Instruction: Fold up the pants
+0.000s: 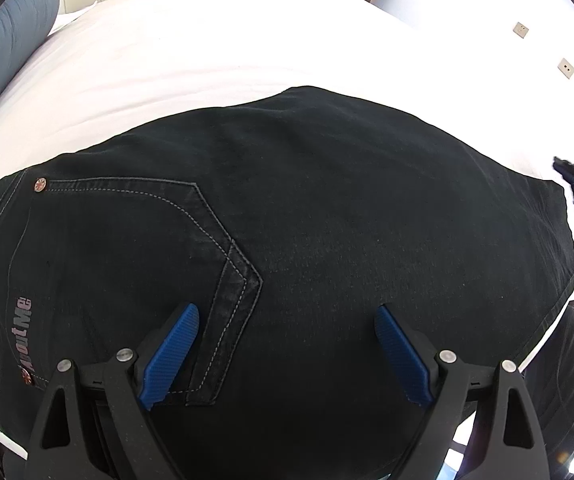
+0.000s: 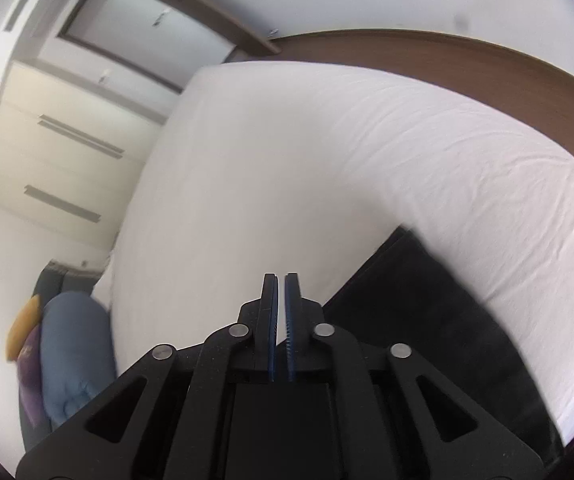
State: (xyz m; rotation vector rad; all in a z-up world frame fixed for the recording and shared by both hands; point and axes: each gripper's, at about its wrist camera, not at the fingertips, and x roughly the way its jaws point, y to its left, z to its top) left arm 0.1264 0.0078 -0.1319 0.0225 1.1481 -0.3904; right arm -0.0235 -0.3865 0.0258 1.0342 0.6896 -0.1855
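White bed (image 1: 207, 60) carries folded black pants (image 1: 327, 220); left tool (image 1: 287, 356) spread wide, right tool (image 2: 281, 320) closed, empty.

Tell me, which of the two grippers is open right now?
The left gripper: its blue pads are spread wide over the black pants. The right gripper has its pads nearly together, holding nothing.

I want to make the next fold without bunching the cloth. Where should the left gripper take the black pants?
Probably the near edge of the pants, below the back pocket. They lie flat on the bed, so the open left gripper should come in low from the near side, one finger under.
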